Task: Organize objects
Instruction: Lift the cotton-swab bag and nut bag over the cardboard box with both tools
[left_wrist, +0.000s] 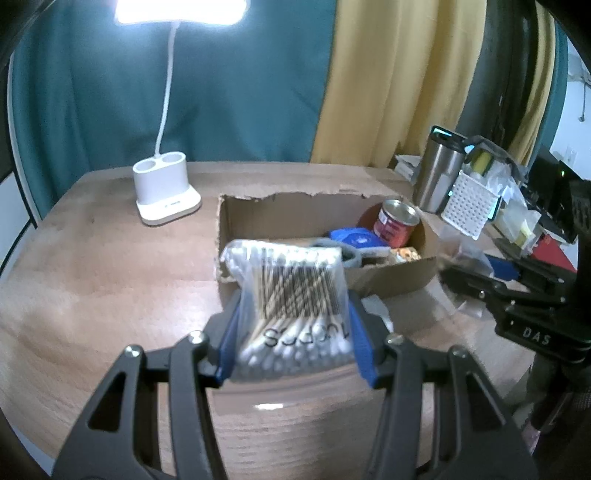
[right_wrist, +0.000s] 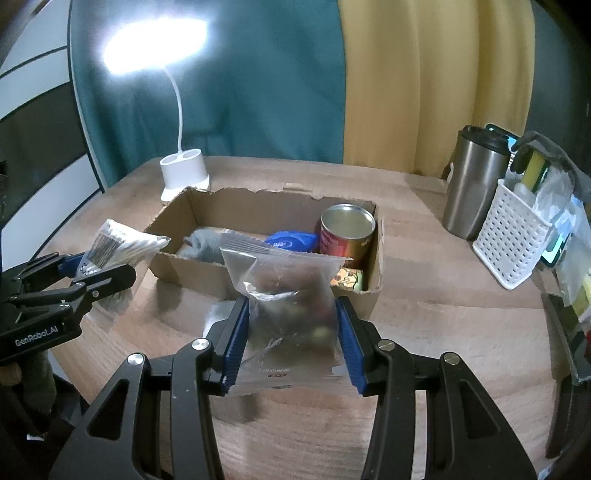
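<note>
My left gripper (left_wrist: 293, 325) is shut on a clear bag of cotton swabs (left_wrist: 291, 299), held above the wooden table just in front of the open cardboard box (left_wrist: 258, 218). From the right wrist view that same swab bag (right_wrist: 118, 245) hangs left of the box (right_wrist: 236, 208). My right gripper (right_wrist: 291, 332) is shut on a clear snack packet (right_wrist: 288, 295) with dark contents, held in front of the box's near wall. Inside the box lie a red tin can (right_wrist: 345, 230), a blue object (right_wrist: 291, 240), a grey fuzzy item (right_wrist: 205, 245) and a small printed packet (right_wrist: 347, 278).
A lit white desk lamp with a two-hole base (left_wrist: 164, 192) stands behind the box at the left. At the right stand a steel tumbler (right_wrist: 474, 184) and a white perforated basket (right_wrist: 511, 238) with clutter beside them. Curtains hang behind the table (right_wrist: 424, 314).
</note>
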